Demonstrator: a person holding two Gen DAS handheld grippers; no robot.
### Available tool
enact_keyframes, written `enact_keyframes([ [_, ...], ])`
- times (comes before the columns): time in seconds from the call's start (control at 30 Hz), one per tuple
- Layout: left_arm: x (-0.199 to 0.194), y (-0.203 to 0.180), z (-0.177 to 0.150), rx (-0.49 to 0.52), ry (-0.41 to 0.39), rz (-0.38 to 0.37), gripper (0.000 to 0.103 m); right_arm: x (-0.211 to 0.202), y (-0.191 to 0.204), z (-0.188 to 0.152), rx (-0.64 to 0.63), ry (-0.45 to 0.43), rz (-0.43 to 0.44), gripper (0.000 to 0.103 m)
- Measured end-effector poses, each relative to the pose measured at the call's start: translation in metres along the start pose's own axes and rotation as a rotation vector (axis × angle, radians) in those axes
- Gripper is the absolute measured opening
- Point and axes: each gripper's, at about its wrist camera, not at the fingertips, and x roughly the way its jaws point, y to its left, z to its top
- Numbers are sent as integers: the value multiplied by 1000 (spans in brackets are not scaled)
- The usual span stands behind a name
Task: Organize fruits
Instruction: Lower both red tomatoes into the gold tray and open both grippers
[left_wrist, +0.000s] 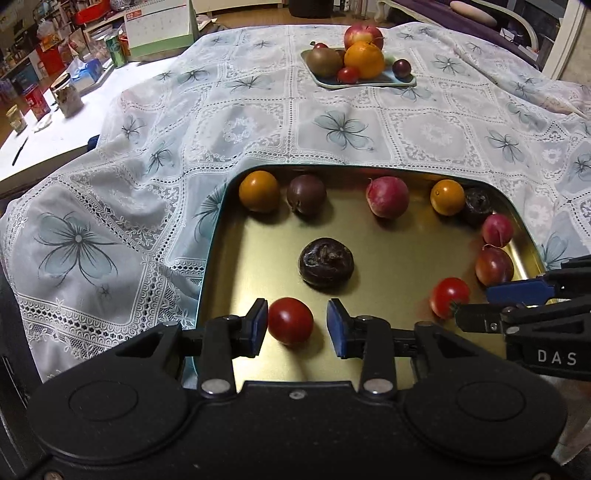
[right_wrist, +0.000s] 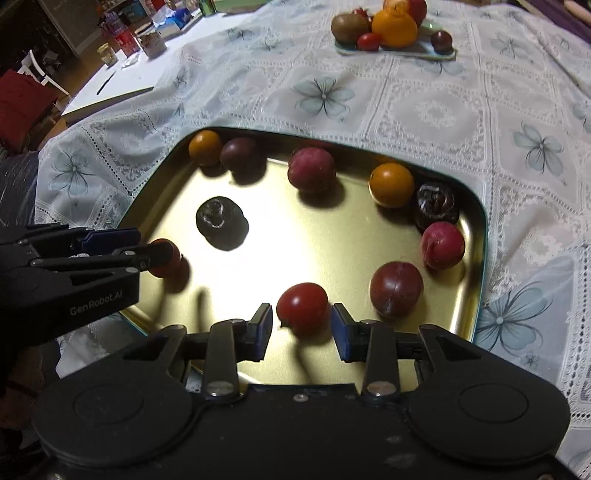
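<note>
Both tools wide, each straddling a cherry tomato in the gold tray (left_wrist: 524, 236): left tool (left_wrist: 297, 326) on left tomato (left_wrist: 290, 320), right tool (right_wrist: 302, 328) on right tomato (right_wrist: 303, 308). Risk: round, slick, I squeeze off-centre & it rolls.

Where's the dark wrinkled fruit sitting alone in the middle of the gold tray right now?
The dark wrinkled fruit sits near the gold tray's centre, apart from the others, just beyond the cherry tomato between the left gripper's open fingers.

Black grippers (left_wrist: 297, 325), seemingly blue pads (left_wrist: 335, 320)
</note>
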Motion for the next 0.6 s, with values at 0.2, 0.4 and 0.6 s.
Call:
enact_keyframes([
  [0.2,0,-1,0,-17,16,-3,45,-9,-2,0,4,-11,-15,38],
  [0.4,-5,-3,-2,-30,6,14,45,-14,-3,-8,16,-8,-36,38],
  [0.6,-10,-6,-4,-34,-7,43,45,-15,-6,-24,55,-9,-82,38],
])
